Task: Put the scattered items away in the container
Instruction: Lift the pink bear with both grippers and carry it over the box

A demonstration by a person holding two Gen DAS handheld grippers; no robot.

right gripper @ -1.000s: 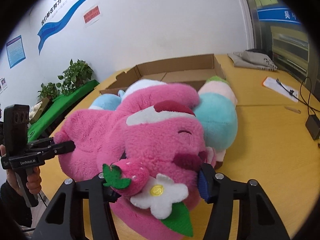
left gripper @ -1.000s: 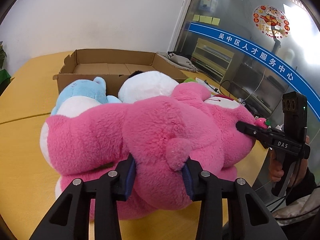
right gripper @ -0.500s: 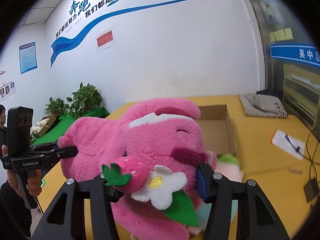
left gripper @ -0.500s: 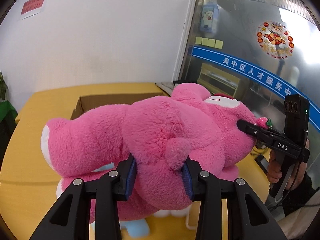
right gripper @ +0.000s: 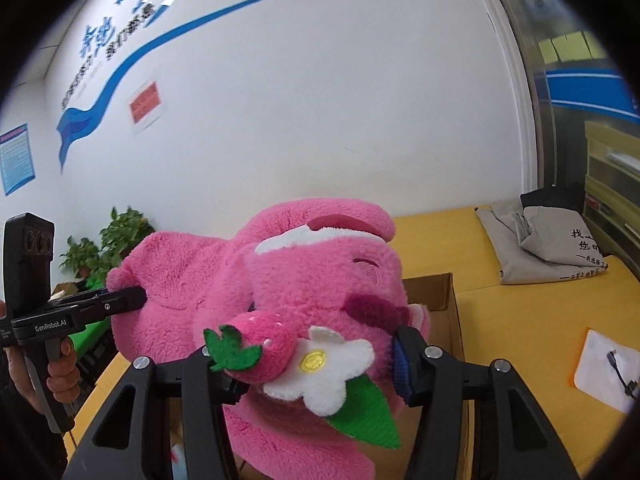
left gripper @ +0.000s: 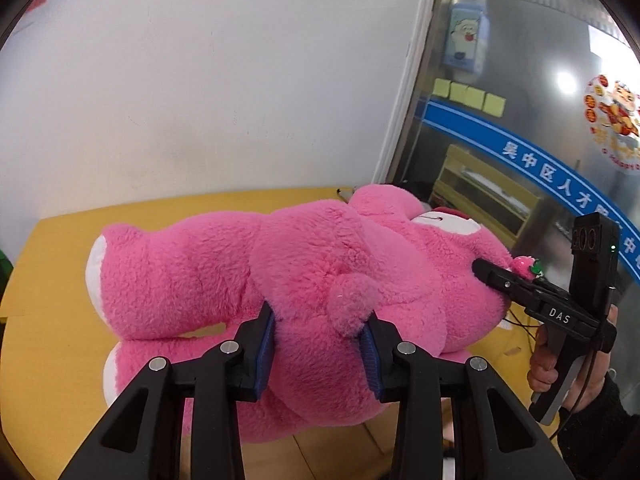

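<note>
Gripping a pink bear (left gripper: pixel 304 280) from both ends, left tool (left gripper: pixel 318 344) closing on its rump, right tool (right gripper: pixel 320 364) clamped on its head, bear held above the counter (left gripper: pixel 52 320), box (right gripper: pixel 436 300) beneath, cloth bag (right gripper: pixel 548 248) near the counter's far edge.

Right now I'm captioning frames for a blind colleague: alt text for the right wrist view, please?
A large pink plush bear fills the view, gripped at its head by the right gripper and at its rear by the left gripper, above an open cardboard box on a yellow table.
</note>
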